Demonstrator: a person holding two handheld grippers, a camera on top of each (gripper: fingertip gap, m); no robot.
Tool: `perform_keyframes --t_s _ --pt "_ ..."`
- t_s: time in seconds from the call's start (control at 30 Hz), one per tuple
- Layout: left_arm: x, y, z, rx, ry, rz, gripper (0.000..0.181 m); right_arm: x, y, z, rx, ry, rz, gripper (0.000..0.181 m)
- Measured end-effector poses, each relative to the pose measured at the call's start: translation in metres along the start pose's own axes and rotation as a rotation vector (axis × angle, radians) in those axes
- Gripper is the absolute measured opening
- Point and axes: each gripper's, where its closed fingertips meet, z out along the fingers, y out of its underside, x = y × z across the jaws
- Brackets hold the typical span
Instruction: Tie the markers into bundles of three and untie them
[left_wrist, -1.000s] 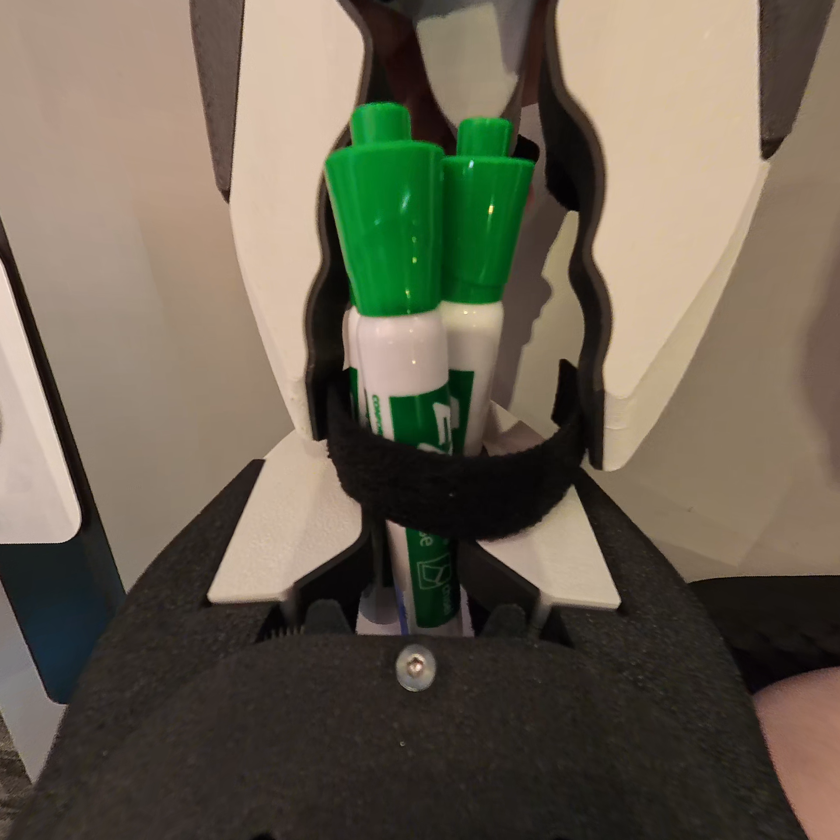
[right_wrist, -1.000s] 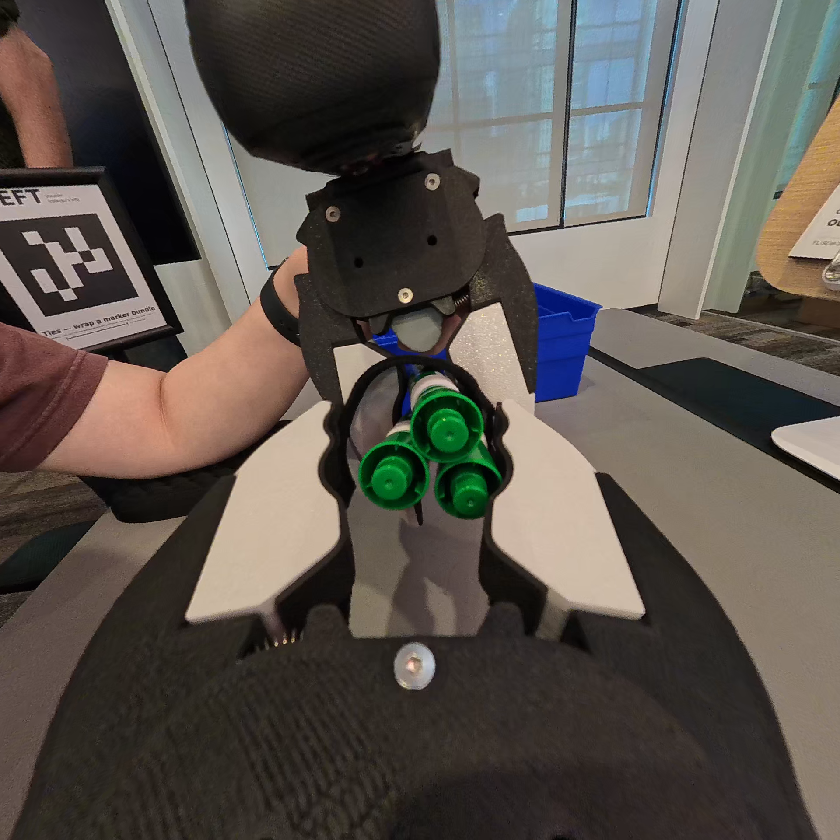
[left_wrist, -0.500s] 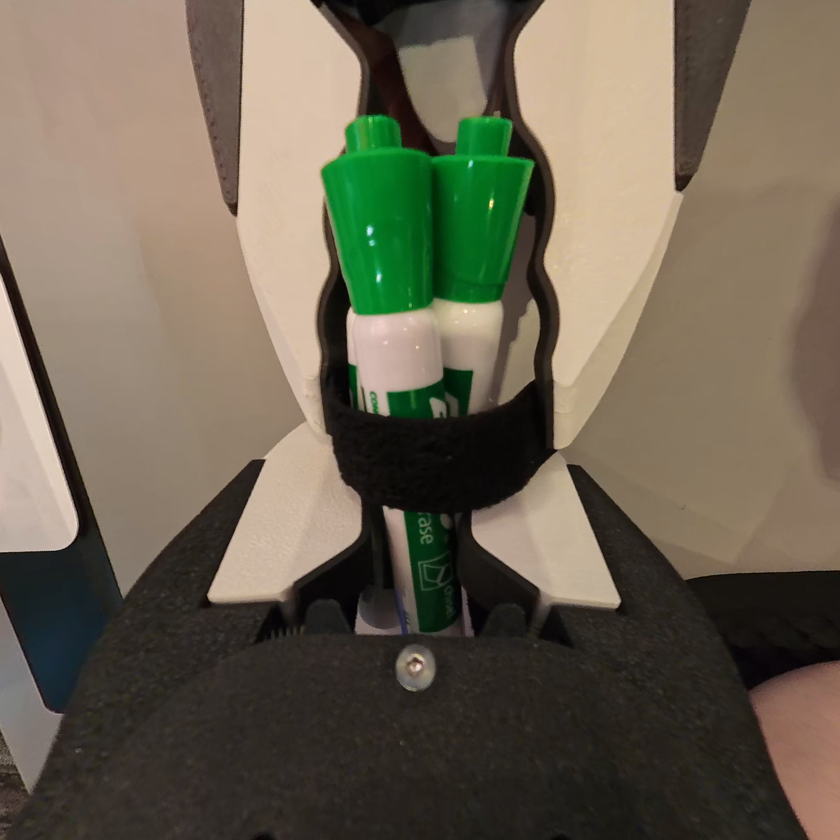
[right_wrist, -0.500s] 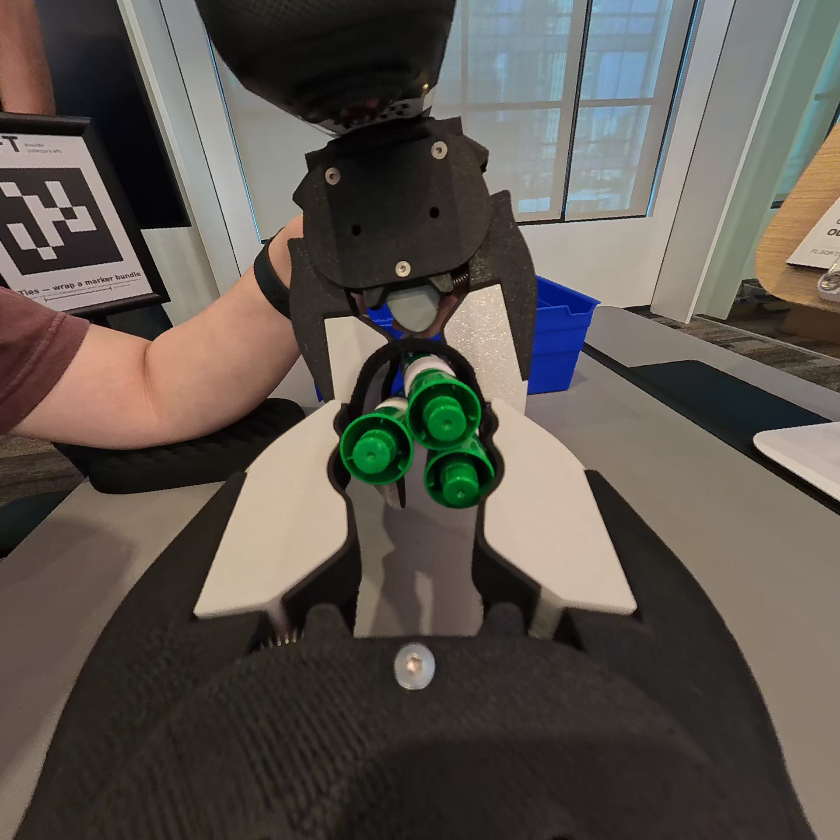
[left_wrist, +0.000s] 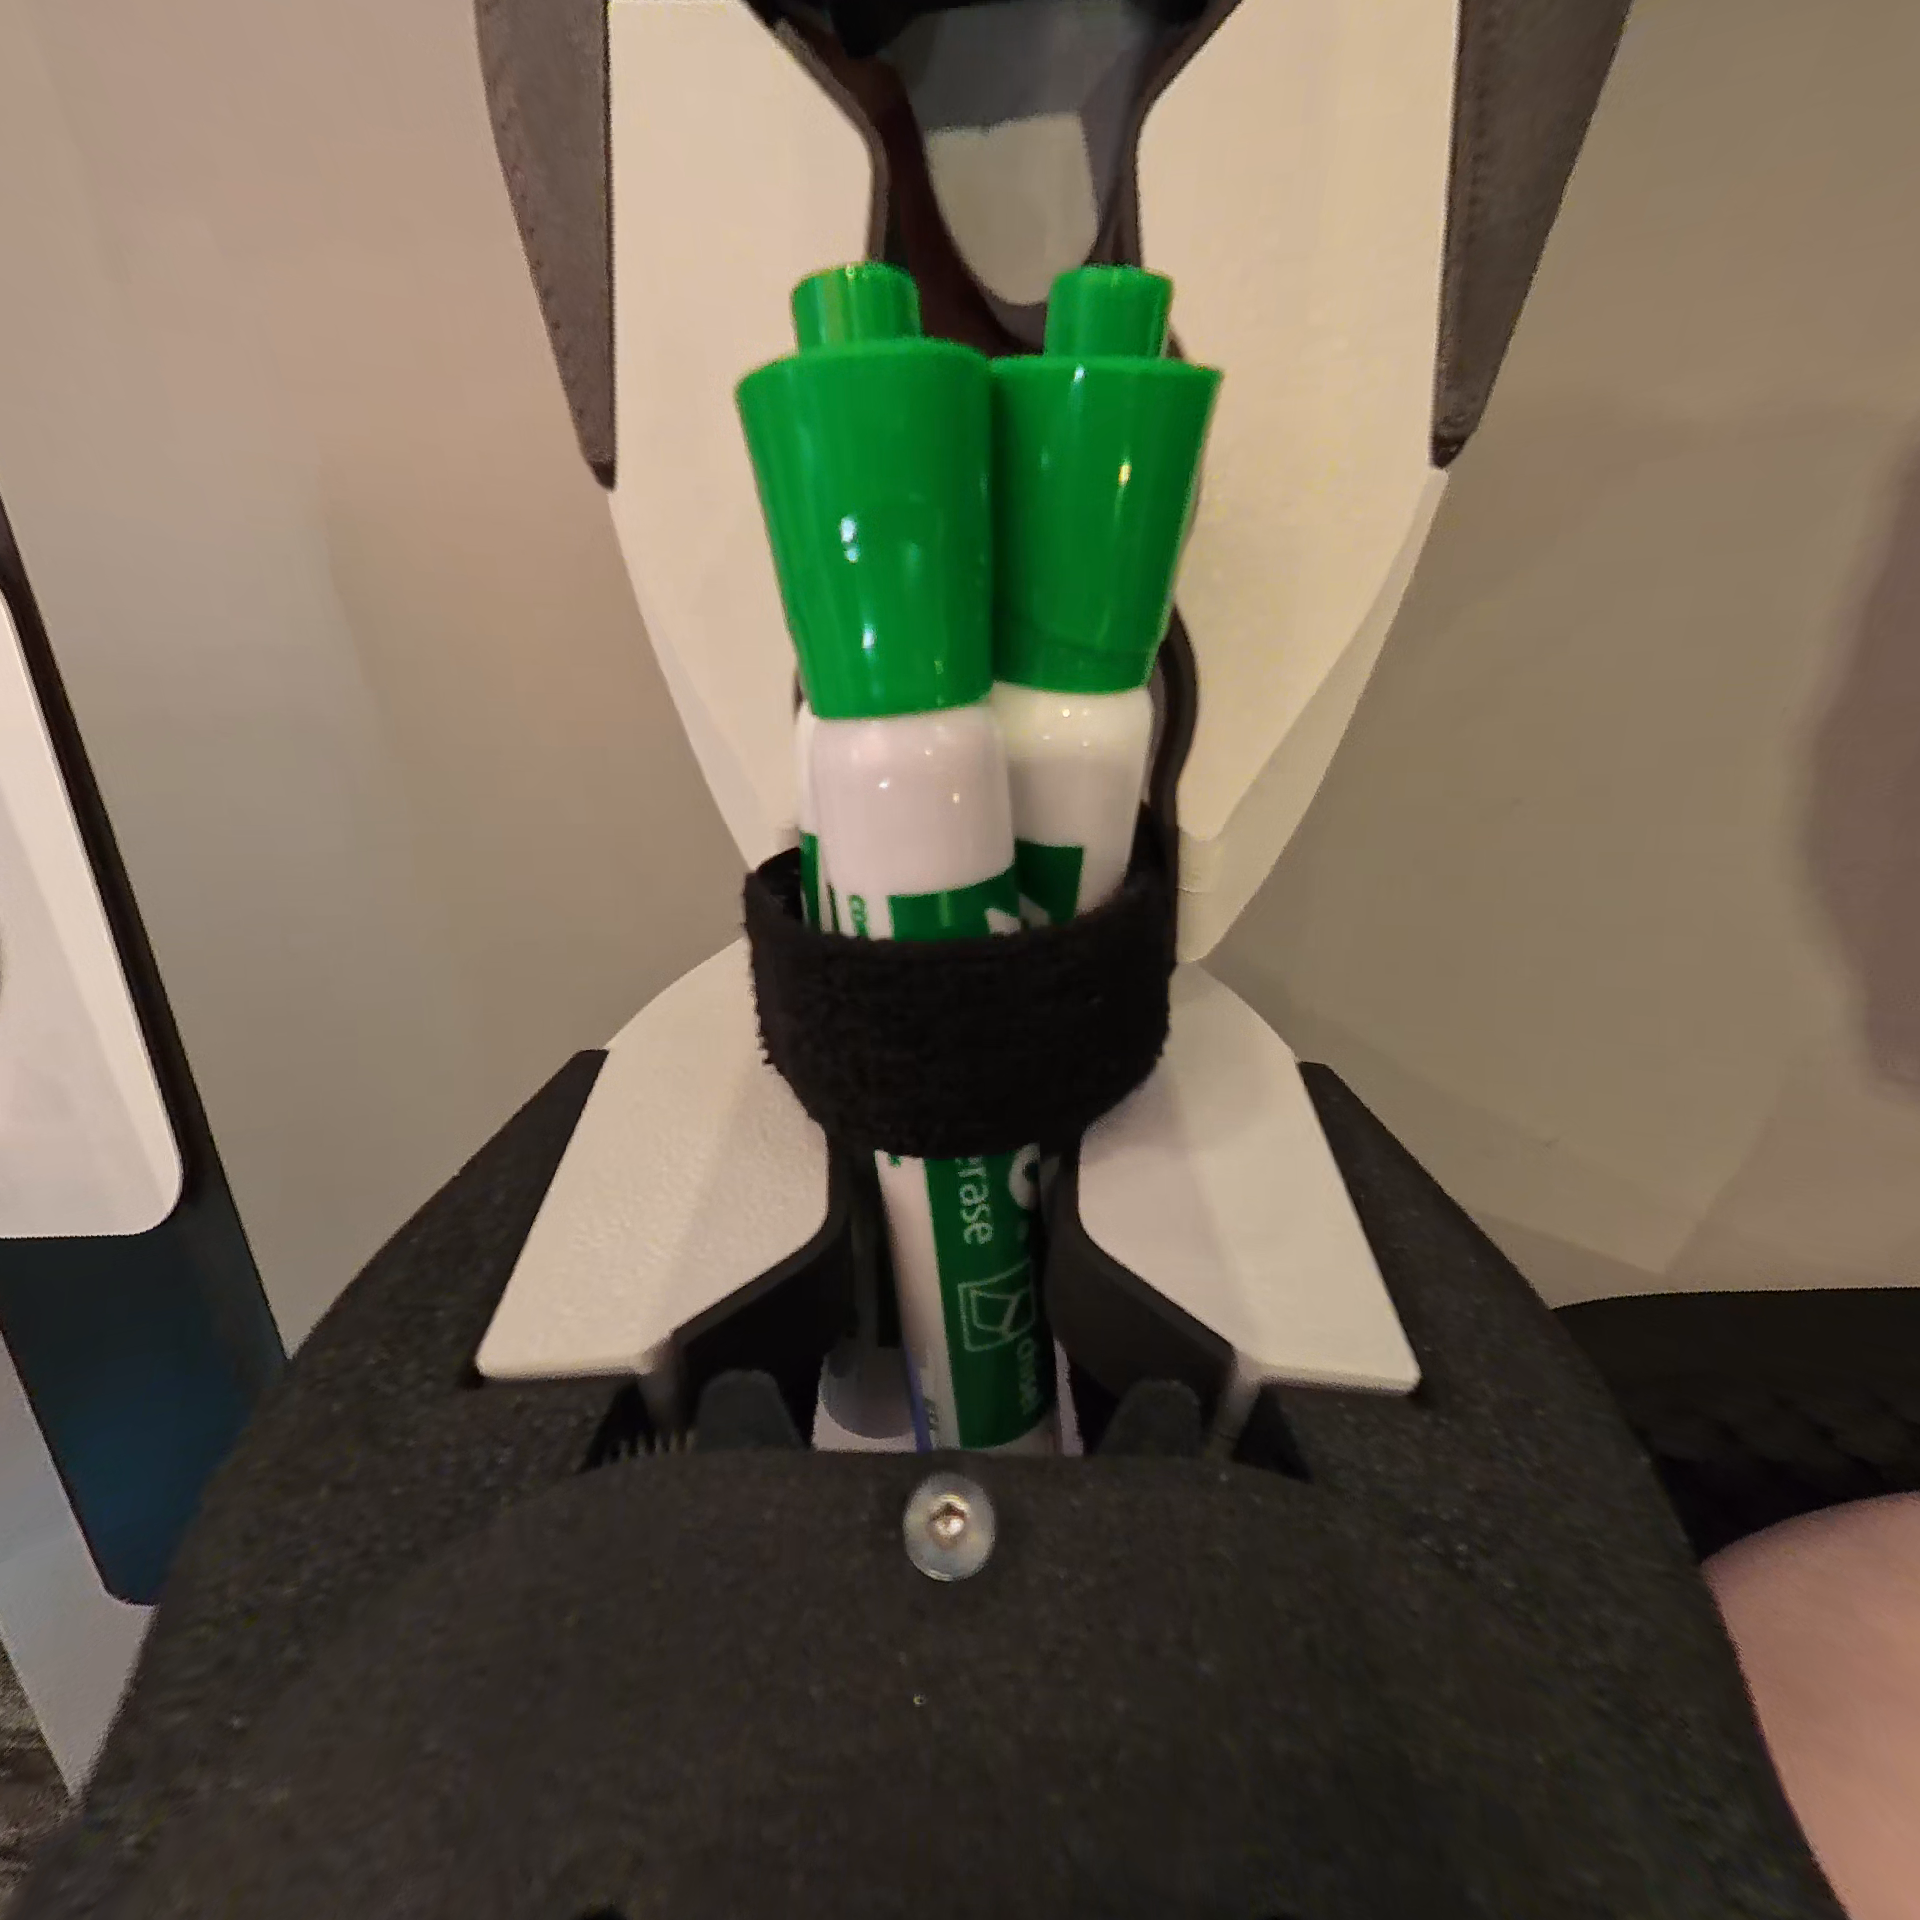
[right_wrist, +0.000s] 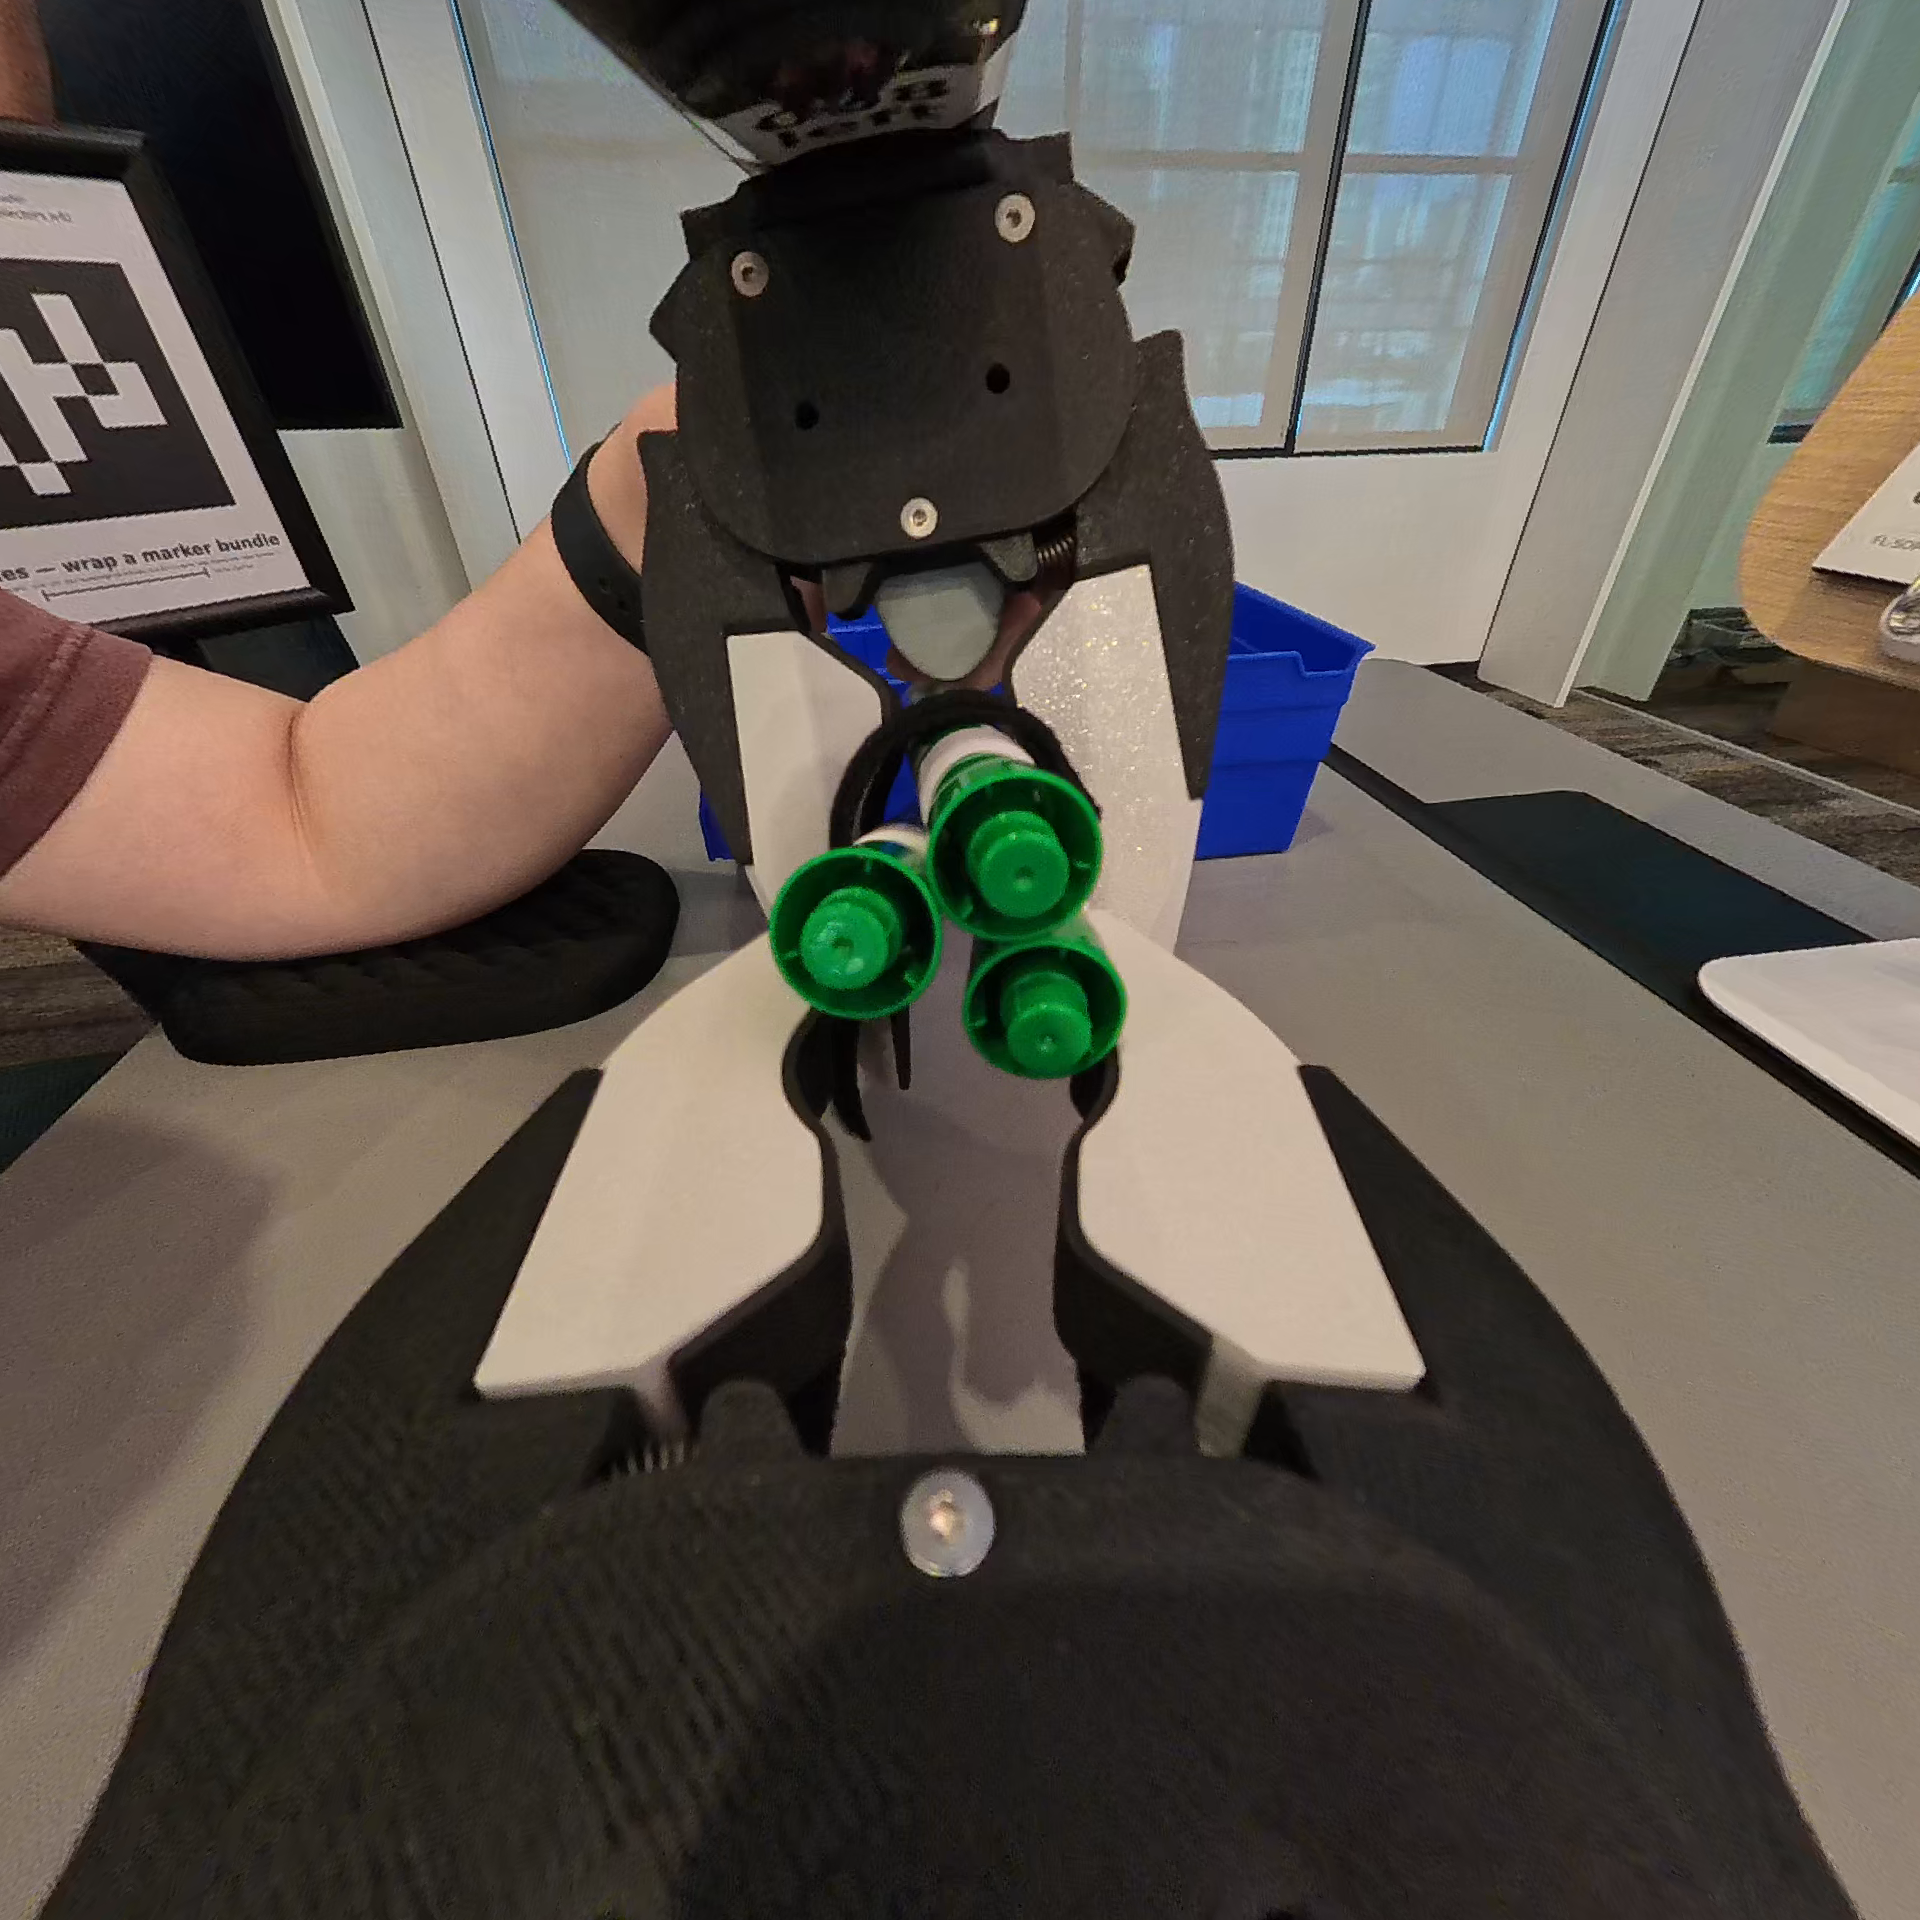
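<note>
Left gripper (left_wrist: 961, 1049) grips the barrels of three green-capped markers (left_wrist: 966, 540), its jaws closed narrow on them, caps pointing toward twelve o'clock in its own view. A black strap (left_wrist: 961, 1023) rings the barrels just ahead of its fingertips. Right gripper (right_wrist: 951, 1049) faces the bundle end-on above the grey surface (right_wrist: 1558, 1091); its jaws look closed near the caps and on a loose black strap tail (right_wrist: 852, 1081), though real contact cannot be told. By my reading the wrap is nearly finished and the tail needs pressing down; untying is left. A blue bin (right_wrist: 1278, 727) sits behind at one o'clock.
</note>
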Motion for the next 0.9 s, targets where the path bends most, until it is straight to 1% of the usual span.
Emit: perform_keyframes --t_s 0.27,0.4,0.43,0.5,0.57,0.67,0.83,0.9 --pt "-0.001 0.000 0.001 0.015 0.008 -0.011 0.041 0.004 0.001 -0.001 0.000 0.044 -0.020 0.038" --pt "-0.002 0.003 0.006 0.005 0.023 -0.023 0.043 0.007 0.007 -0.001 -0.021 0.063 -0.013 0.035" --pt "-0.003 0.003 0.007 0.008 0.023 -0.025 0.041 0.008 0.008 -0.001 -0.026 0.067 -0.014 0.031" --pt "-0.005 0.002 0.008 0.019 0.024 -0.042 0.041 0.004 0.011 -0.001 -0.043 0.036 -0.033 0.007" --pt "-0.004 0.001 0.007 0.037 0.041 -0.048 0.040 0.002 0.014 0.000 -0.060 0.040 -0.059 0.008" --pt "-0.003 0.000 0.007 0.040 0.041 -0.038 0.041 0.002 0.011 0.000 -0.048 0.048 -0.087 0.009" --pt "-0.002 0.000 0.006 0.043 0.042 -0.039 0.041 0.003 0.011 -0.002 -0.044 0.039 -0.065 0.011" --pt "-0.002 0.001 0.005 0.042 0.044 -0.042 0.041 0.001 0.009 -0.002 -0.034 0.022 -0.059 0.023"
